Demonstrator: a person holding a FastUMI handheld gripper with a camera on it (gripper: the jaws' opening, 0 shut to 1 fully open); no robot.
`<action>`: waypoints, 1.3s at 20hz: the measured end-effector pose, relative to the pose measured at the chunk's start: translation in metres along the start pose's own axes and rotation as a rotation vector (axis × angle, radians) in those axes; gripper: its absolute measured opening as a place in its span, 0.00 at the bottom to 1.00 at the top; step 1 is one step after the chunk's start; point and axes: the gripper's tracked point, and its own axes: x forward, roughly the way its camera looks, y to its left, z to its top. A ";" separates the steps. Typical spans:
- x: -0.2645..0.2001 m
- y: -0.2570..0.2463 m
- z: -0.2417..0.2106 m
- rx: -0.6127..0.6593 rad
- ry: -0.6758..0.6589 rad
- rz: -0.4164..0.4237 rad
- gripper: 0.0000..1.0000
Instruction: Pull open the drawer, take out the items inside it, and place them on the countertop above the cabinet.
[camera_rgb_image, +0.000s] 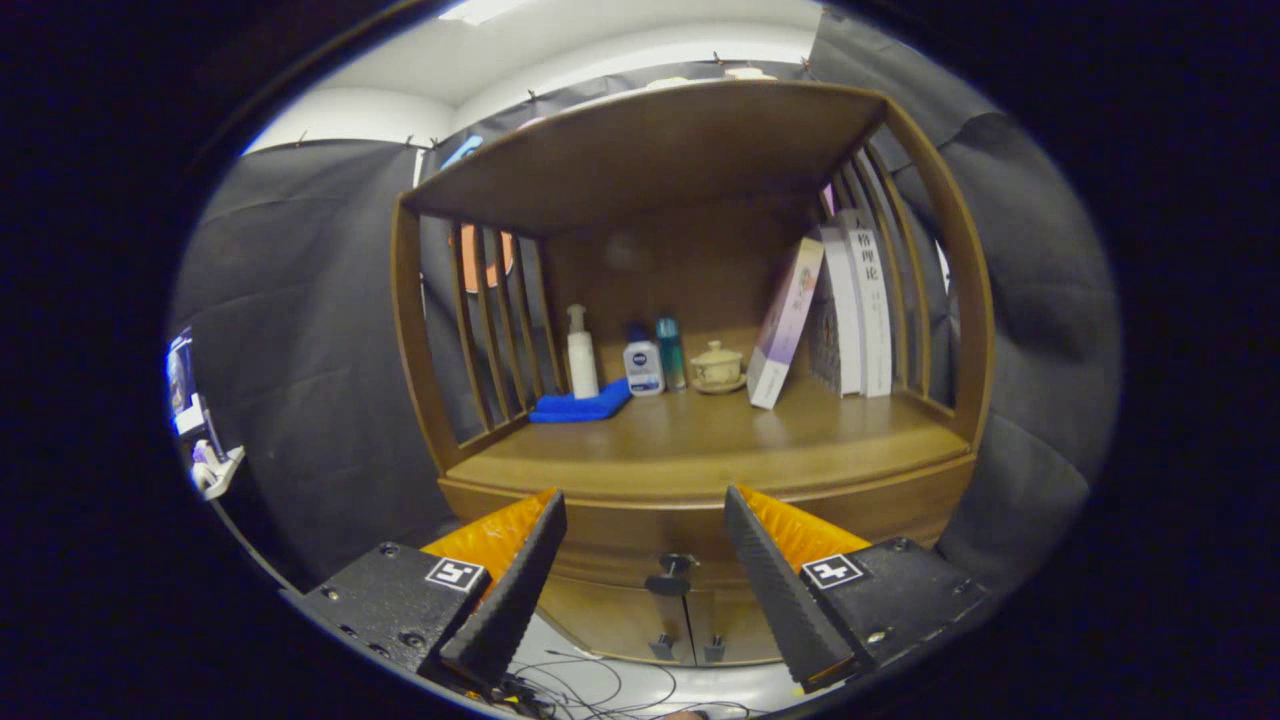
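The gripper (645, 510) is spread wide, holding nothing. The closed drawer's knob (672, 566) sits between its fingers, seemingly beyond them.

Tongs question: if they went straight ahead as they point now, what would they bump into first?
Probably the drawer front, at its dark knob, which sits between the open tongs. Depth is hard to judge; nothing closer seems to be in the way.
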 end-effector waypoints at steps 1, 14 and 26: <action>0.008 -0.001 -0.009 -0.001 0.010 -0.003 1.00; 0.076 -0.029 -0.086 -0.011 0.123 -0.135 0.81; 0.087 -0.030 -0.098 0.041 0.138 -0.204 0.45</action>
